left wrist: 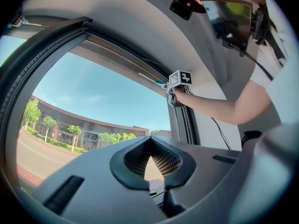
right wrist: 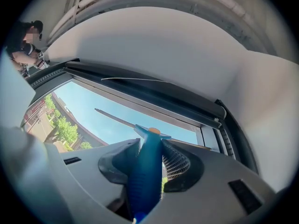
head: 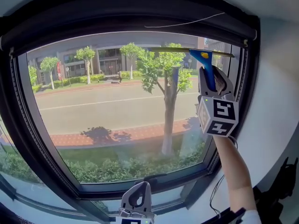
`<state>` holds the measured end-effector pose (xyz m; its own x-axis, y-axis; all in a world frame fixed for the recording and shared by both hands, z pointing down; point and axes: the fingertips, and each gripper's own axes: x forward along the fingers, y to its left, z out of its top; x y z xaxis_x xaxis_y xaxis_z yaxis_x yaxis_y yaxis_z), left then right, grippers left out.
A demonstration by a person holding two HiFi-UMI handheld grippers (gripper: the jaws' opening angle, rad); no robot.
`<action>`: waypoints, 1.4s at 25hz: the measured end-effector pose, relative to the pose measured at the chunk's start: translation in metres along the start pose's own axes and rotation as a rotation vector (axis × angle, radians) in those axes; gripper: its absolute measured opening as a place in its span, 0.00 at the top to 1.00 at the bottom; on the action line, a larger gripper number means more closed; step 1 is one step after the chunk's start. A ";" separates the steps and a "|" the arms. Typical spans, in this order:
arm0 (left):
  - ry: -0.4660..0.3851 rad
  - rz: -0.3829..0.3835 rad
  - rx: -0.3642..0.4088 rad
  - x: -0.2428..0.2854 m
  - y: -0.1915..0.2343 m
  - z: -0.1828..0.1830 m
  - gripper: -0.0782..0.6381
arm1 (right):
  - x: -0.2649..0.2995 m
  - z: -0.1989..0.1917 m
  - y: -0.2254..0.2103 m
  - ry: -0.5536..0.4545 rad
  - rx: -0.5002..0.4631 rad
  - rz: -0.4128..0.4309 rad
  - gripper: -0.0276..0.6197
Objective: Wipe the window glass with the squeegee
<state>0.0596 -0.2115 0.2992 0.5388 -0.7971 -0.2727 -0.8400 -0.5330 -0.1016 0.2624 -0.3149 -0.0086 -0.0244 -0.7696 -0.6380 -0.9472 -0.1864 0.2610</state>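
Head view: one squeegee [head: 203,59] is raised at the upper right of the single window glass [head: 107,111]. Its blade [head: 187,50] lies level near the top edge. The right gripper [head: 212,80] holds its blue handle [head: 208,76]. The left gripper [head: 137,199] sits low by the bottom frame [head: 107,189], well apart from the other.

Left gripper view: its two jaws meet at the tips, with nothing between them.

Right gripper view: the two jaws are clamped on the one blue handle, and the blade runs across the top of the pane.
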 end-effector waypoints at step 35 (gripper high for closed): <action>-0.201 -0.121 0.221 0.103 0.009 0.139 0.89 | -0.020 -0.031 0.011 0.070 -0.003 0.031 0.73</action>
<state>0.0982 -0.2593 0.1376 0.6306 -0.6479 -0.4272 -0.7761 -0.5287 -0.3438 0.2622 -0.3207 0.0294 -0.0313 -0.8156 -0.5777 -0.9453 -0.1636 0.2822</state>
